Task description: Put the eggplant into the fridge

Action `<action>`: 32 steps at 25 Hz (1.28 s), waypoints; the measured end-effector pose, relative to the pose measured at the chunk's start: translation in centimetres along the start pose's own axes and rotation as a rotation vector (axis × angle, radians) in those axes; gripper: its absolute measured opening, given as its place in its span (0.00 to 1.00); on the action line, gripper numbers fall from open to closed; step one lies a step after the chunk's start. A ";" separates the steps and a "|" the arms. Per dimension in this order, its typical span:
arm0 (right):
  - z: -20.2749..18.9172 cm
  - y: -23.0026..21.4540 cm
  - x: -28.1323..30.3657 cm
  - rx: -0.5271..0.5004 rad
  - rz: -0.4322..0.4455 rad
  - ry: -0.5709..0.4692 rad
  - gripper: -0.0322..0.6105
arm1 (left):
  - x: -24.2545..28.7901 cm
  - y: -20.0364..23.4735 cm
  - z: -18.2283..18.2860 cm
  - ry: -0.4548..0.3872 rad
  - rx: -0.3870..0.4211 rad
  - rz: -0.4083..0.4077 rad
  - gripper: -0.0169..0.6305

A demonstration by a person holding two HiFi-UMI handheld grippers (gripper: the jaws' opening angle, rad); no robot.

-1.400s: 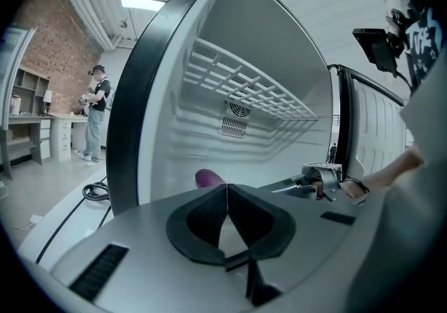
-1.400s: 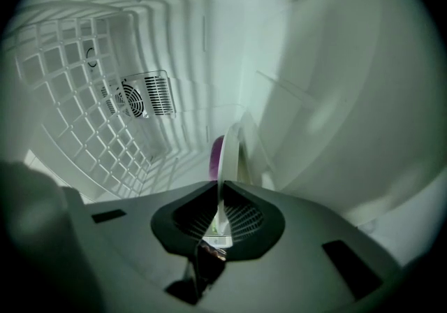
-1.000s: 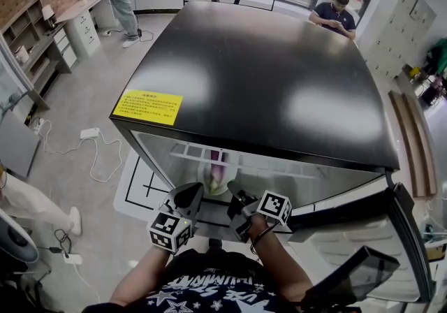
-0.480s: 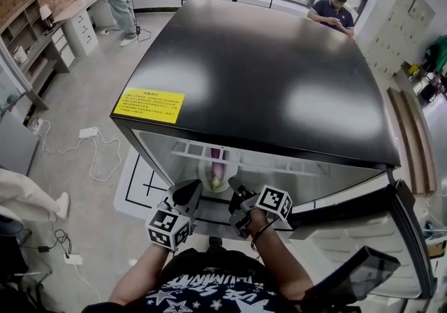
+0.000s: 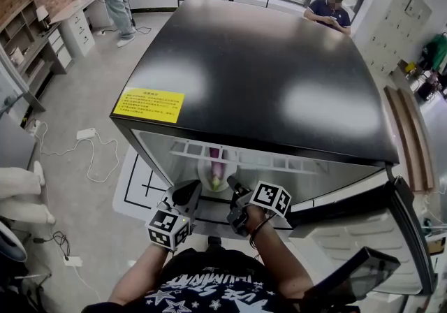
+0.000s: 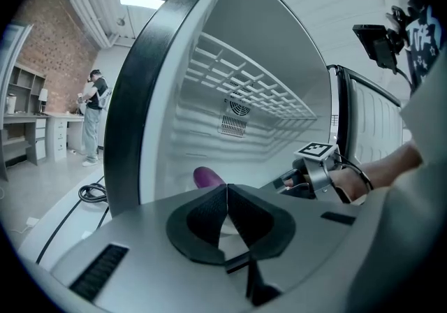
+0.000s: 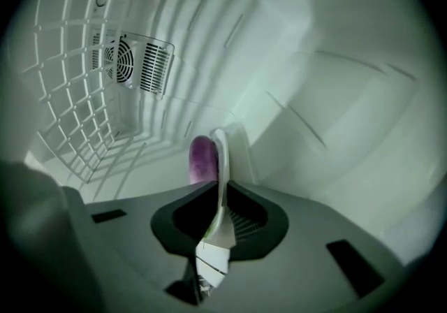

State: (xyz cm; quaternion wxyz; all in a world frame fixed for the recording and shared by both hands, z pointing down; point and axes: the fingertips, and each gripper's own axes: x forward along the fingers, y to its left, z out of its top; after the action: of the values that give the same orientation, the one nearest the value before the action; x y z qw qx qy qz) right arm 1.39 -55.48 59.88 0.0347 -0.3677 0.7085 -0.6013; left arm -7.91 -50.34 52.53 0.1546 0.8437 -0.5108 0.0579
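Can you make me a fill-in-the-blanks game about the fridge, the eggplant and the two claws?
1. The sticker on top of the fridge is coloured ____.
2. The eggplant on the white plate is coloured ____.
3. The right claw pinches the plate's rim, and the left claw is shut on ____.
4. The fridge door stands ____.

Missing words: yellow; purple; nothing; open.
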 end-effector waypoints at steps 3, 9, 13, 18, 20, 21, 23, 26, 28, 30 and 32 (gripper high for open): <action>0.0 -0.1 0.0 -0.030 -0.035 -0.001 0.09 | 0.0 -0.1 0.1 -0.001 0.005 -0.008 0.04; -0.3 -0.3 0.2 -0.112 -0.107 0.024 0.09 | -0.2 0.0 0.1 -0.001 0.007 -0.012 0.04; -0.4 -0.4 0.2 -0.137 -0.131 0.034 0.09 | -0.1 -0.1 0.1 -0.002 0.005 -0.019 0.04; -0.3 -0.2 0.4 -0.180 -0.140 0.040 0.15 | 0.0 -0.1 0.3 -0.006 0.014 -0.025 0.04; -0.3 -0.1 0.4 -0.184 -0.145 0.034 0.15 | 0.0 0.0 0.4 -0.007 0.014 -0.026 0.04; -0.3 -0.1 0.3 -0.188 -0.150 0.031 0.15 | -0.1 0.0 0.4 -0.006 0.013 -0.027 0.04; -0.3 -0.1 0.3 -0.199 -0.164 0.026 0.15 | -0.2 0.1 0.3 -0.005 0.010 -0.028 0.04; -0.2 -0.4 0.2 -0.217 -0.184 0.017 0.15 | -0.3 0.2 0.3 -0.007 0.010 -0.026 0.04; 0.1 -0.7 -0.1 -0.245 -0.206 0.004 0.15 | -0.3 0.2 0.2 -0.008 0.007 -0.023 0.04; 0.4 -0.9 -0.4 -0.277 -0.228 -0.010 0.15 | -0.4 0.1 0.2 -0.004 0.005 -0.023 0.04; 0.5 -1.0 -0.6 -0.281 -0.235 -0.020 0.15 | -0.6 0.2 0.2 -0.006 0.009 -0.025 0.04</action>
State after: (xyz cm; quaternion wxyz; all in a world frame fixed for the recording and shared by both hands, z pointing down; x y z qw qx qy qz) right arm 2.54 -55.53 60.42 -0.0803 -0.4550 0.7373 -0.4928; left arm -8.40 -49.98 52.20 0.1499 0.8509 -0.5005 0.0555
